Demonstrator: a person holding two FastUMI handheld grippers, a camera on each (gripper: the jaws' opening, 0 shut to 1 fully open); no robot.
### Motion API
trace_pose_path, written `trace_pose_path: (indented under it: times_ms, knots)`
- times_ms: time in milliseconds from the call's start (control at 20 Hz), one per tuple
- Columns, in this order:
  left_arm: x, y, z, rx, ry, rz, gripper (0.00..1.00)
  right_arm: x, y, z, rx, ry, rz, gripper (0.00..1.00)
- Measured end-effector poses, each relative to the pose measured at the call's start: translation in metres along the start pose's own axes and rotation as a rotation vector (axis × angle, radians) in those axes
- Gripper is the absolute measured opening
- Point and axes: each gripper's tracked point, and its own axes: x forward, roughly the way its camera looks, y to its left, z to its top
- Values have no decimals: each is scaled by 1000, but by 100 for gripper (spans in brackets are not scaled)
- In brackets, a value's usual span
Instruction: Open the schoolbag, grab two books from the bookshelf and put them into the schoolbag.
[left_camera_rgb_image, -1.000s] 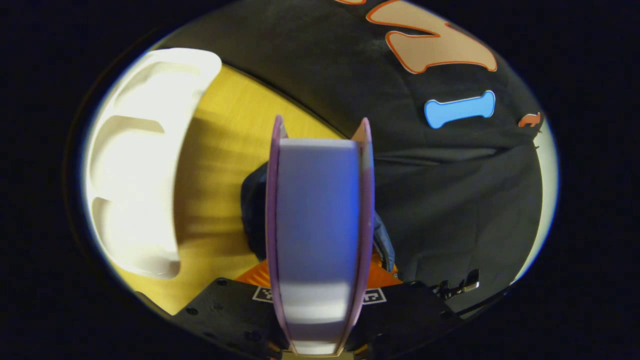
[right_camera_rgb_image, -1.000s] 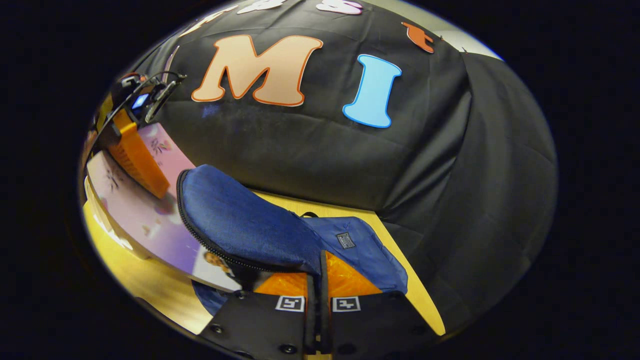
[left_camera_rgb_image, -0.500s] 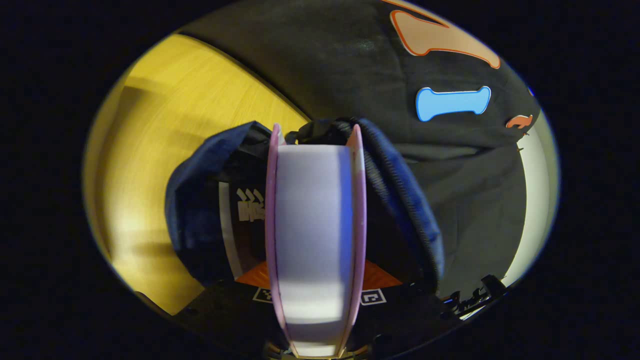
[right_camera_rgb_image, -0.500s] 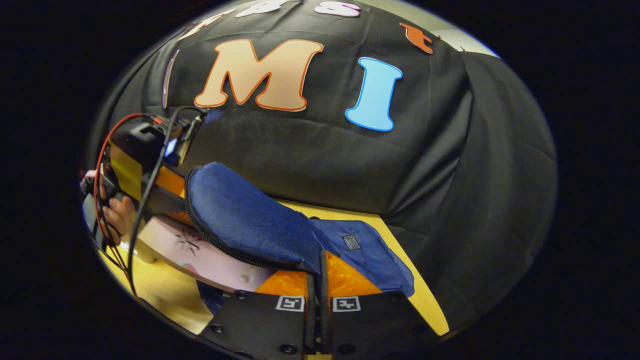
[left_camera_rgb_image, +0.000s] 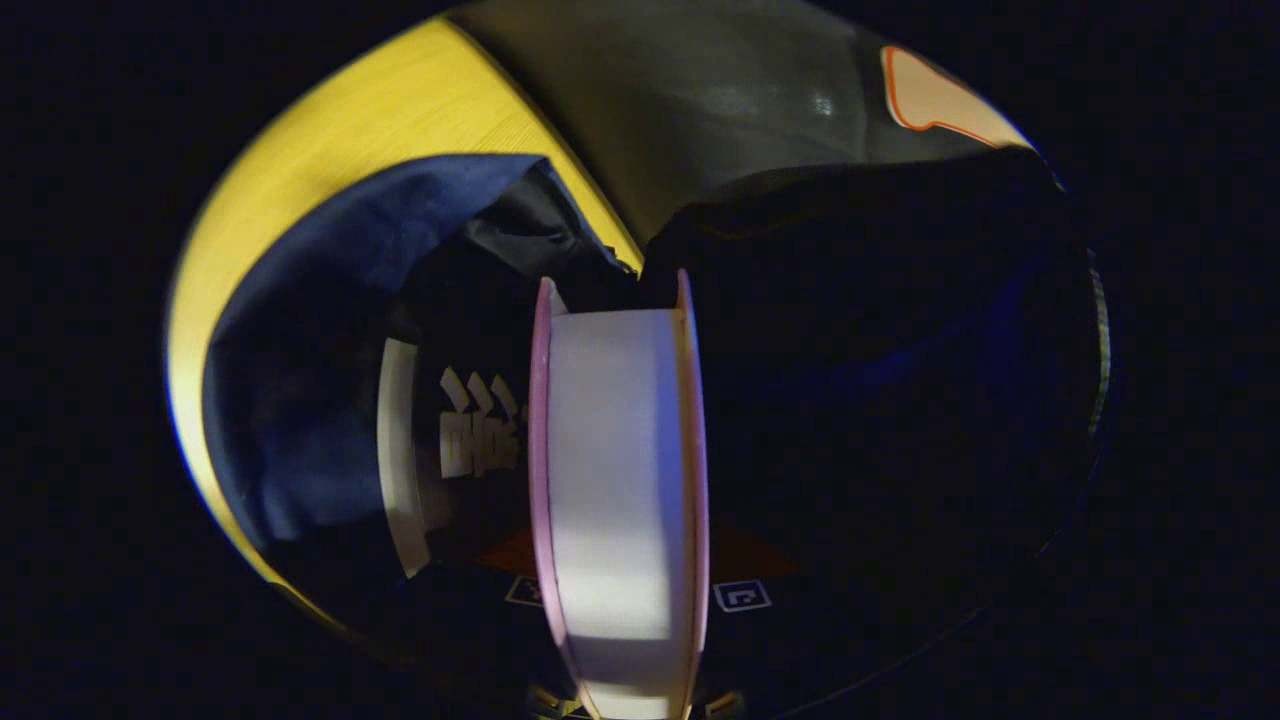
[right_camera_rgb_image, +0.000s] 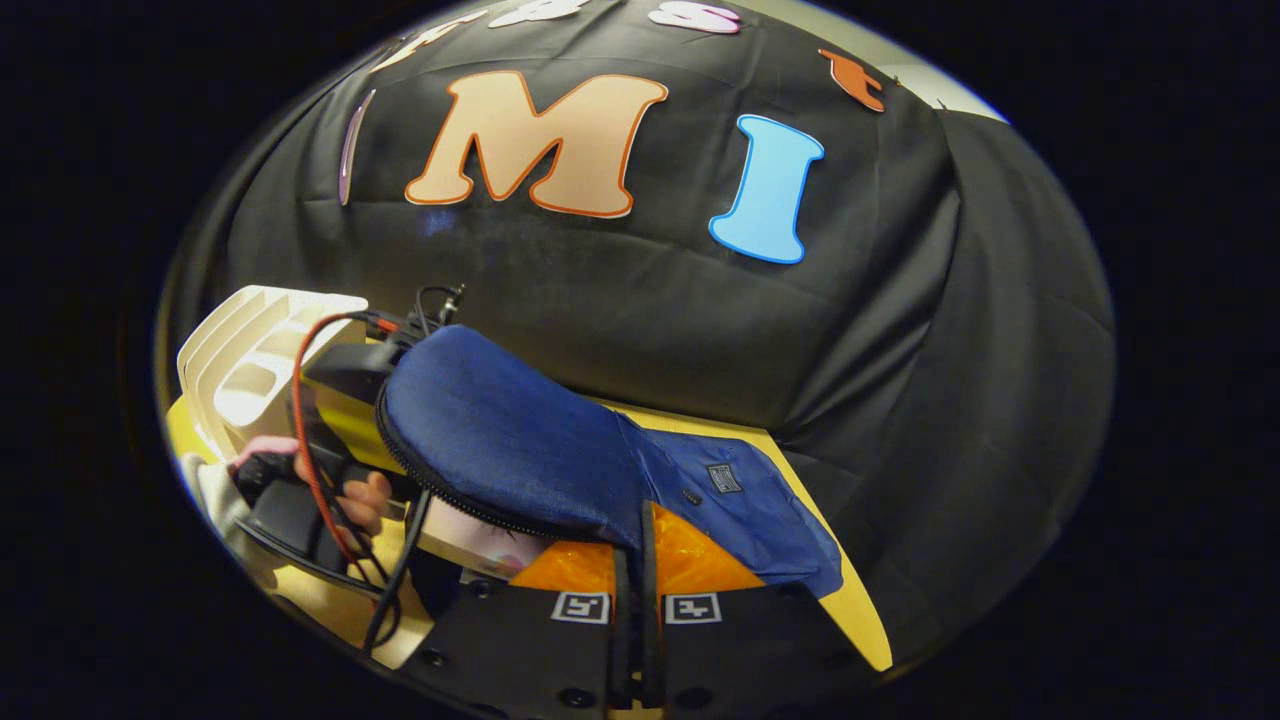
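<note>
Over yellow tabletop (left_camera_rgb_image: 330, 130), best slid straight down into schoolbag (left_camera_rgb_image: 300, 330) mouth, clear of first book (left_camera_rgb_image: 450, 440) already inside, with left gripper (left_camera_rgb_image: 618, 600) clamped on pink-covered book (left_camera_rgb_image: 615, 470) and right gripper (right_camera_rgb_image: 634, 600) pinched tight on raised flap (right_camera_rgb_image: 500, 440), holding mouth open.

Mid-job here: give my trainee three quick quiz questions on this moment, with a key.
1. True or false: the left hand-held gripper holds a book edge-on between its fingers.
2. What is the right hand-held gripper pinching? A) the schoolbag flap B) the white bookshelf C) a cable
3. Fill in: the held book points into the open ____.

Key: 1 true; 2 A; 3 schoolbag, where another book already lies.
</note>
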Motion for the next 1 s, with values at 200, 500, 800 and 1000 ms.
trace_pose_path:
  times_ms: [200, 500, 800, 1000]
  knots:
    - [4, 1, 0, 36, -20, 14, 44, 2, -1, -1, -17, 7, -10, 6]
    - [-10, 10, -1, 198, 4, 191, 60, -1, -15, 0, 48, 12, -32, 6]
    - [-49, 11, -14, 212, 60, 311, 71, 1, -16, 0, 75, 23, -42, 8]
    - [-95, -1, -21, 255, 35, 335, 71, -1, -10, -5, 89, 42, -32, 16]
